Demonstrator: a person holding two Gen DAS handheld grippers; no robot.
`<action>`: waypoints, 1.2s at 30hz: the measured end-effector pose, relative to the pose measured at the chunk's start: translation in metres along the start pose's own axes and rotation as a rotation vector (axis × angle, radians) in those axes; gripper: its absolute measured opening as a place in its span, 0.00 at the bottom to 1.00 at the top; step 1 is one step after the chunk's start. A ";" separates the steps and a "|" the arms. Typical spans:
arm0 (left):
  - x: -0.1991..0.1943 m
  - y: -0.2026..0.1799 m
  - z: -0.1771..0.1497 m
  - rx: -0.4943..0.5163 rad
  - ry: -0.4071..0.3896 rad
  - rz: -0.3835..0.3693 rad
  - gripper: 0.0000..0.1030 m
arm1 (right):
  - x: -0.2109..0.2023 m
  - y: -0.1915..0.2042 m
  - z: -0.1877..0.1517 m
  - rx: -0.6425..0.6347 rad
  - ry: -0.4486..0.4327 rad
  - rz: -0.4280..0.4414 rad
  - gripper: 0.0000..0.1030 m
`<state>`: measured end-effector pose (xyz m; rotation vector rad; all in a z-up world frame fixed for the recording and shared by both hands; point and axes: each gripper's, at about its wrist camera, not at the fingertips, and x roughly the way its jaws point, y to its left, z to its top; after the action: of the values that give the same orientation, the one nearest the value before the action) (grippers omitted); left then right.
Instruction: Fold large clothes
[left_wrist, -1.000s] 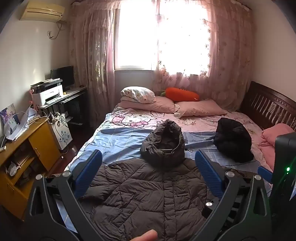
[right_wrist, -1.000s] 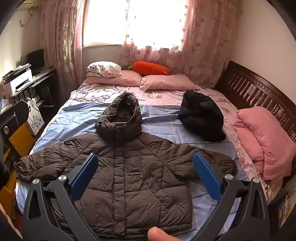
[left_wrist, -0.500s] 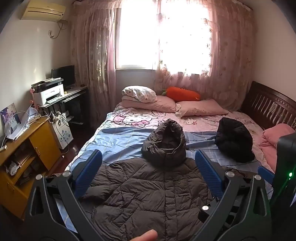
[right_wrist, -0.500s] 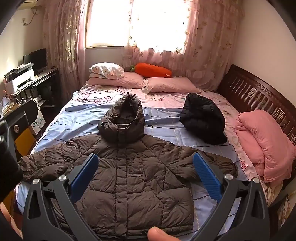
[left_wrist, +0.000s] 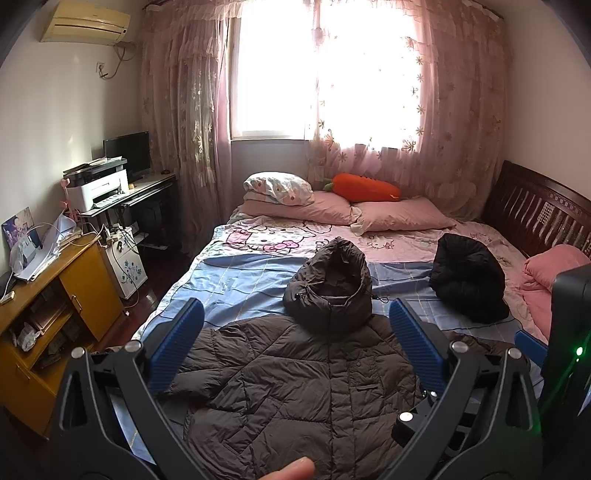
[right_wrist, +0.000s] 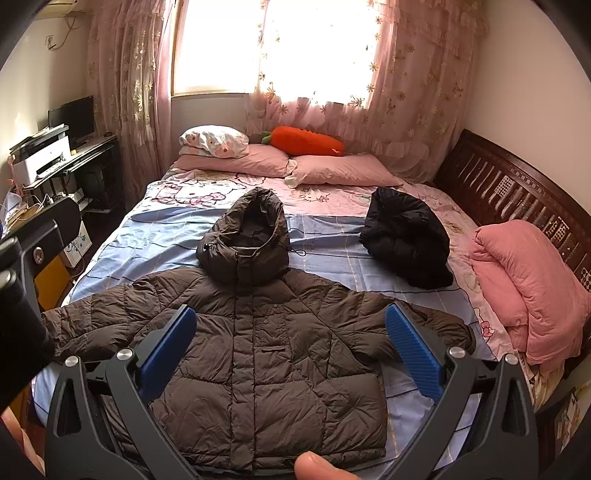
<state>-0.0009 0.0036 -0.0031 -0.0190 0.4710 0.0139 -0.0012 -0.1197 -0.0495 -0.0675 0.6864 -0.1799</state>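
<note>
A large brown hooded puffer jacket lies spread flat, front up, on the near part of the bed, sleeves out to both sides and hood toward the pillows. It also shows in the left wrist view. My right gripper is open and empty, held above the jacket's lower body. My left gripper is open and empty, above the jacket's left side. The right gripper's body shows at the right edge of the left wrist view.
A black jacket lies bundled on the bed's right. A folded pink blanket sits by the wooden headboard. Pillows and a carrot plush are at the far end. A yellow cabinet and desk with printer stand left.
Both views have drifted slightly, so the jacket and bed sit a little lower and to the right in frame. Both grippers stay open; the jacket has not moved.
</note>
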 end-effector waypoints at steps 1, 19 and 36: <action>0.001 0.000 0.000 -0.001 0.000 -0.001 0.98 | 0.000 -0.001 0.000 0.002 0.000 0.000 0.99; 0.000 0.000 -0.001 0.001 -0.002 0.003 0.98 | -0.004 -0.002 0.004 0.003 -0.007 0.000 0.99; 0.000 0.002 -0.003 0.004 0.000 0.001 0.98 | -0.005 -0.001 0.003 0.002 -0.005 0.000 0.99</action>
<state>-0.0028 0.0052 -0.0060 -0.0151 0.4710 0.0144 -0.0033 -0.1196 -0.0437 -0.0656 0.6809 -0.1802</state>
